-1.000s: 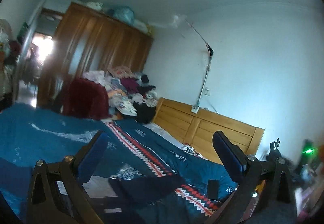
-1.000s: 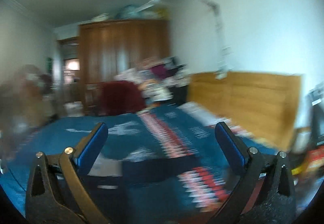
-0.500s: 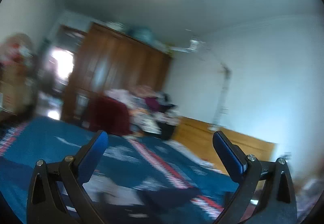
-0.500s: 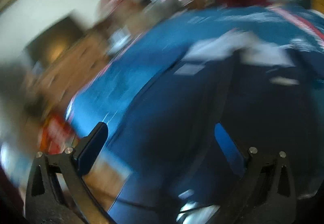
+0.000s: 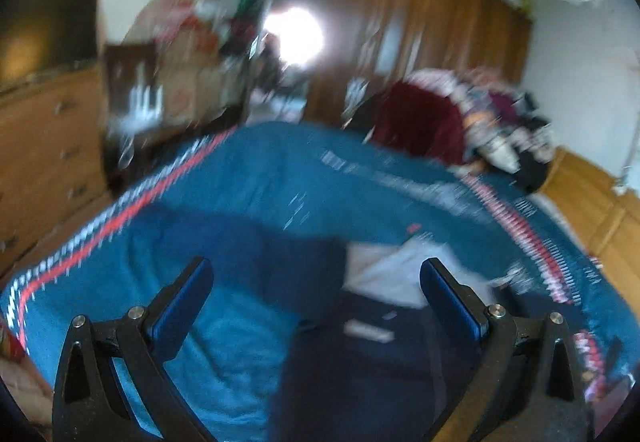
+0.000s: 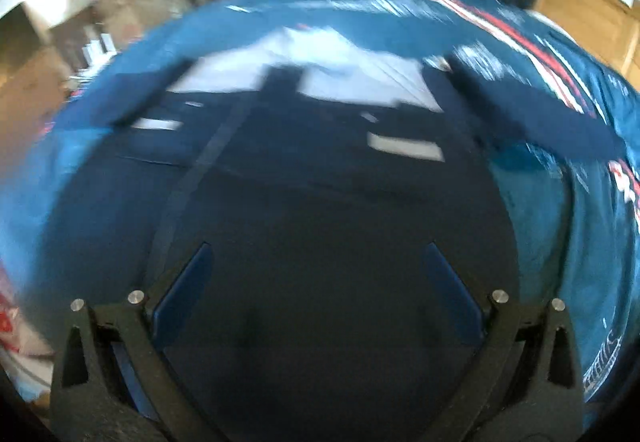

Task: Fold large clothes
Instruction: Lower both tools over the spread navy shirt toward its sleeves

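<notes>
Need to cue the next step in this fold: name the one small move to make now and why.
Probably lower the right gripper onto the dark navy garment near its closest edge and close. Both grippers, the left gripper too, are open and hold nothing, and the garment lies spread flat on the blue bedspread, unfolded.

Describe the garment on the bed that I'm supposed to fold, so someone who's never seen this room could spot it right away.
Find the big bed covered by a teal bedspread with a red and white patterned stripe. Spread flat on it, at the near edge, lies the dark navy jacket. It is much darker than the bedspread, with a white panel across its far end and sleeves stretched out to both sides.
</notes>
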The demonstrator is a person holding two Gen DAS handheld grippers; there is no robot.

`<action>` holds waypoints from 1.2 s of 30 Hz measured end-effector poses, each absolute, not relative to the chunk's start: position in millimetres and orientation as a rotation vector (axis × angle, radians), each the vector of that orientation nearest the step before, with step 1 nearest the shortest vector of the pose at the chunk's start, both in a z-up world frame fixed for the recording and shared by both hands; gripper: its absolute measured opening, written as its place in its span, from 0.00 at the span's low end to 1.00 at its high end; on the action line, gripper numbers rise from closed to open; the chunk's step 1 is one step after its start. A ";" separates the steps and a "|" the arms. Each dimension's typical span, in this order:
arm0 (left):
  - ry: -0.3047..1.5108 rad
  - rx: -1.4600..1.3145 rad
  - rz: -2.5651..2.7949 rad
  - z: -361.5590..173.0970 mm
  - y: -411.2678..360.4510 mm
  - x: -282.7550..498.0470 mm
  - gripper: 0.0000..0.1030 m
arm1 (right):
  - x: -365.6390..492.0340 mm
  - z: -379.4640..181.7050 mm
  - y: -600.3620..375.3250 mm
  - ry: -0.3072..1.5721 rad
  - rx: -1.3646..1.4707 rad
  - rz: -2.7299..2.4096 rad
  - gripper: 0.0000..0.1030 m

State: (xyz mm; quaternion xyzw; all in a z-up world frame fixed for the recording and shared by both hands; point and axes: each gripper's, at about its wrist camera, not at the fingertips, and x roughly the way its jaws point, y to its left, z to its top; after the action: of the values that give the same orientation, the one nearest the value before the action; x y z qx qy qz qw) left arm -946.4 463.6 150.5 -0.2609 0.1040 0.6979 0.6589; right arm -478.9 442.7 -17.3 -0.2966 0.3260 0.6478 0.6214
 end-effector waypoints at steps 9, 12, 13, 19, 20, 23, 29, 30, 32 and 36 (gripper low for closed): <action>0.557 -0.988 1.562 -50.3 558.0 -979.4 1.00 | -479.2 -63.8 440.9 0.828 -0.735 1.436 1.00; 0.656 -1.078 1.548 -102.3 567.2 -983.3 1.00 | -478.2 -61.5 436.7 0.833 -0.726 1.441 1.00; 0.679 -1.076 1.545 -112.8 565.7 -981.7 1.00 | -478.0 -61.7 437.7 0.834 -0.725 1.440 1.00; 0.676 -1.031 1.562 -125.6 561.1 -978.2 1.00 | -477.7 -66.9 448.3 0.865 -0.738 1.406 1.00; 0.674 -1.030 1.562 -125.2 560.8 -977.9 1.00 | -478.4 -67.1 450.2 0.871 -0.743 1.395 1.00; 0.666 -1.050 1.544 -121.5 561.0 -984.1 1.00 | -479.6 -67.5 451.6 0.876 -0.753 1.386 1.00; 0.308 -1.053 1.546 -62.2 542.8 -1045.3 0.99 | -479.3 -67.8 452.9 0.875 -0.795 1.417 1.00; 0.261 -1.049 1.546 -56.1 543.3 -1059.0 0.99 | -479.1 -67.8 454.3 0.879 -0.803 1.420 1.00; 0.162 -1.050 1.554 -44.5 556.8 -1100.2 0.99 | -480.1 -68.0 456.2 0.879 -0.817 1.421 1.00; -0.041 -1.168 1.558 -53.3 580.8 -1183.9 0.99 | -481.7 -69.3 456.8 0.868 -0.836 1.422 1.00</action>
State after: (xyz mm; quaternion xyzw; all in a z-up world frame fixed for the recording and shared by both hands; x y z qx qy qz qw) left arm -1183.9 580.8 -53.3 -0.4962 -0.0172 0.6616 0.5620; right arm -481.7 456.8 -69.3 -0.3601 0.3738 0.6125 0.5963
